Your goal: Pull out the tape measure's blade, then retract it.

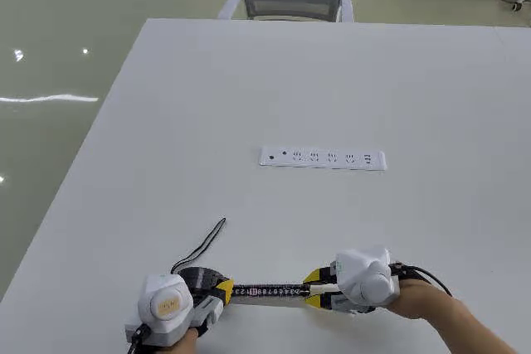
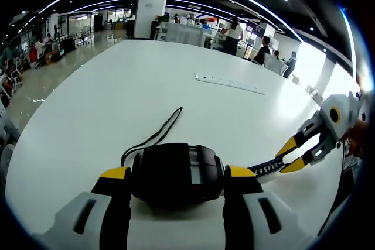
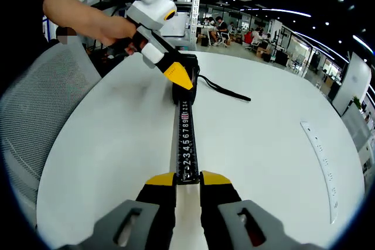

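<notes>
Yellow-tipped jaws of the left gripper (image 2: 177,175) clamp the black tape measure (image 1: 202,279) by its case, one on each side, at the near edge of the white table (image 1: 332,80). Opposite, the right gripper (image 3: 187,178) is closed on the tip of the blade (image 3: 185,139), which runs straight between the two with a short length drawn out. A black strap (image 1: 203,246) curls away from the case toward a power strip (image 1: 323,158) well beyond. By my reading, the pull-out is partly or fully made, and retraction is not yet done.
</notes>
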